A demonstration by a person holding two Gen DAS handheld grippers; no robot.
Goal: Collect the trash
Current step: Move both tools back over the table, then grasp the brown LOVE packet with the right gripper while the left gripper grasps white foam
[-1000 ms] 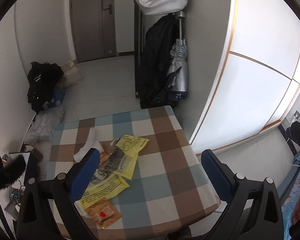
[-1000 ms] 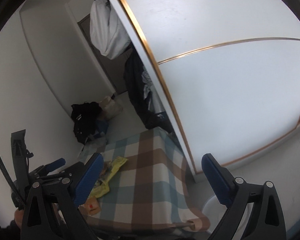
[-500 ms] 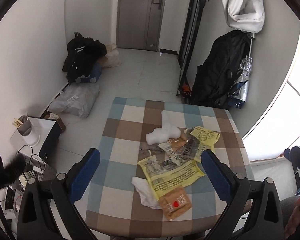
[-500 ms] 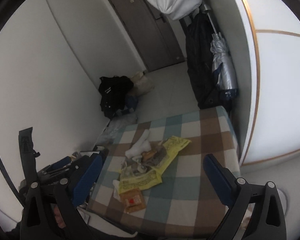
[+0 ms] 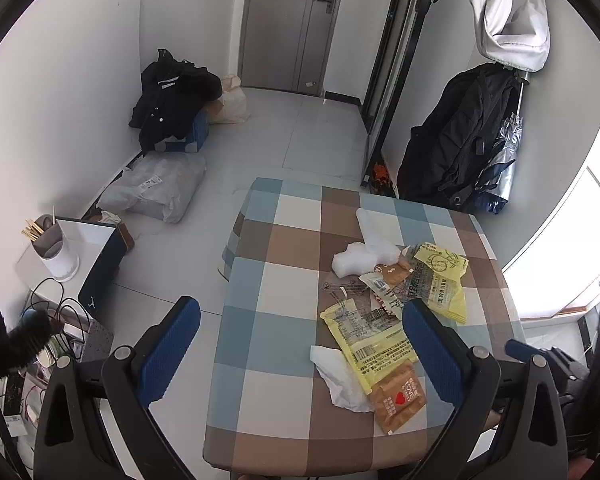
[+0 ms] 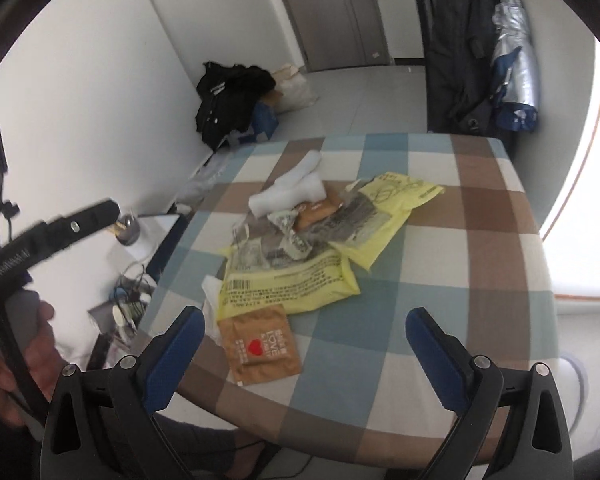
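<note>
The blue ribbed pads [image 6: 172,356] of the right gripper [image 6: 300,354] were seen spread wide with nothing between them, held above the near edge of the table. The left gripper [image 5: 300,340] was likewise wide open and empty, held higher, its left pad over the floor and its right pad over the litter.

No piece of trash appeared to have been collected yet: everything still lay on the table, and no bin or bag for it could be seen in either view.

Nearest the right gripper lay a flat brown paper sachet with a red heart [image 6: 260,350], smooth and rectangular. Touching its far left corner was a crumpled white tissue [image 5: 338,376], soft and creased. Just beyond, a thin yellow plastic bag printed with black text [image 6: 288,284] was spread flat, and a second yellow printed bag [image 6: 388,204] lay farther to the right. Between them, crinkled clear wrappers [image 6: 284,236] and a small brown packet [image 6: 316,210] were heaped. At the far end, a lumpy white foam sheet [image 6: 292,186] rested partly on the pile.

All of it sat on a blue, brown and white checked tablecloth [image 6: 480,240], matte and draped over the edges.
</note>
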